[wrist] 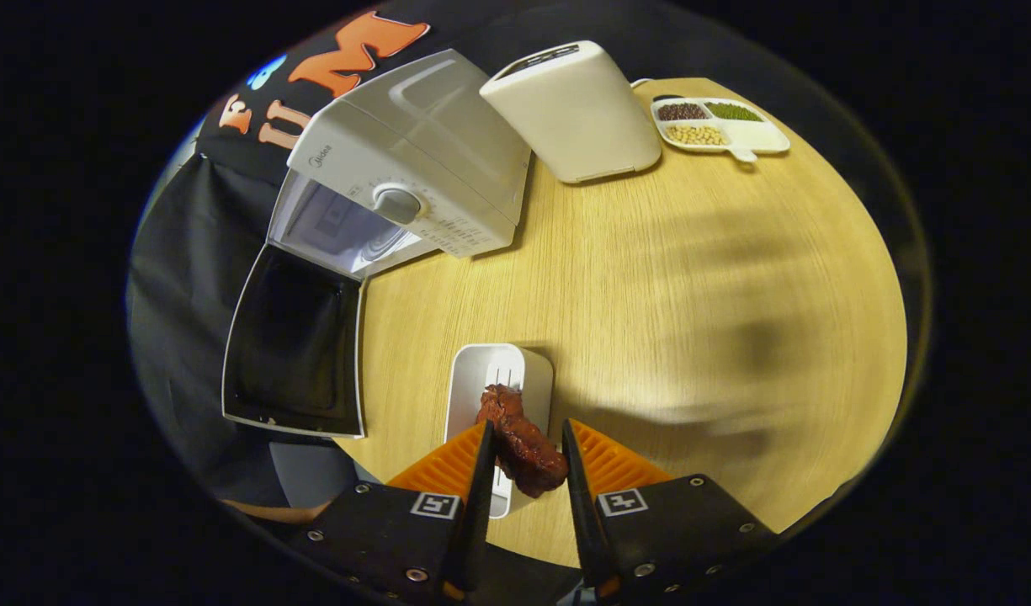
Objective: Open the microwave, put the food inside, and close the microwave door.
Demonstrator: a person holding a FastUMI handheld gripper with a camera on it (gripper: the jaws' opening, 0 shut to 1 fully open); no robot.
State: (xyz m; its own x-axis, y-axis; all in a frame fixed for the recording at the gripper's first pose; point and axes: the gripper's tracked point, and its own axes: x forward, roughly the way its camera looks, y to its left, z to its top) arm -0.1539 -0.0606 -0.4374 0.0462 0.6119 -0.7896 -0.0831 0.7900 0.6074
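Reddish-brown food point(522, 442) is sitting pinched between the fingers of the hand-held gripper point(523, 463), just above its white tray point(491, 374), ready for carrying to the open microwave point(397, 202) far left.

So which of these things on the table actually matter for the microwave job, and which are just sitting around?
Part of the job:
- microwave, its door already open
- food, a brown piece between the fingers of the hand-held gripper
- white dish under the food

Just lying about:
- white upright appliance
- divided tray of beans
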